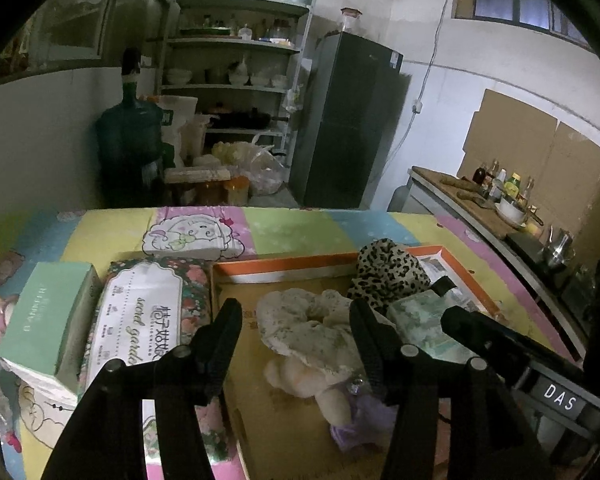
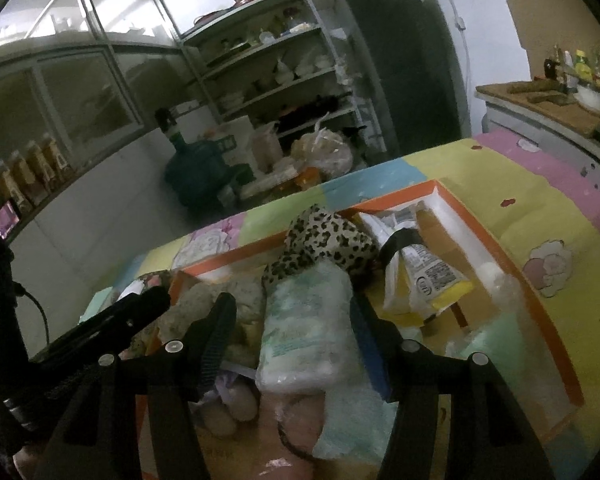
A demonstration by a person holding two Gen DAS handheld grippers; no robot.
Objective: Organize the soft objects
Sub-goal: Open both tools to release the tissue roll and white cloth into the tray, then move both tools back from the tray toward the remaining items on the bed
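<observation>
Two claws hover over an orange-rimmed cardboard box (image 1: 284, 270) that sits on a desk covered with a pastel cartoon cloth (image 1: 300, 228), and the box looks like the collecting place for the soft things, since most of them already lie in it. The left claw (image 1: 296, 336) stands with its fingers apart on either side of a pale floral scrunchie (image 1: 304, 328), which rests on a small cream plush toy (image 1: 312, 384) at the near side of the box; nothing is pinched, as far as I can see. The right claw (image 2: 292, 336) is likewise spread, its fingers flanking a pale green wrapped pack of tissues (image 2: 308, 328) without pressing it, so the pack seems simply to lie there on the heap. Farther back in the box a leopard-print cloth (image 2: 324, 240) is bunched up, and to the right of it a white and yellow tube (image 2: 424, 276) lies slanted. Left of the box, outside it, a floral tissue pack (image 1: 144, 320) and a mint green carton (image 1: 48, 320) lie side by side on the cloth; I would guess they have yet to be gathered in. Both claws point forward and downward at a moderate slant, close beside each other, the right one's tip showing at the right edge of the left view.
</observation>
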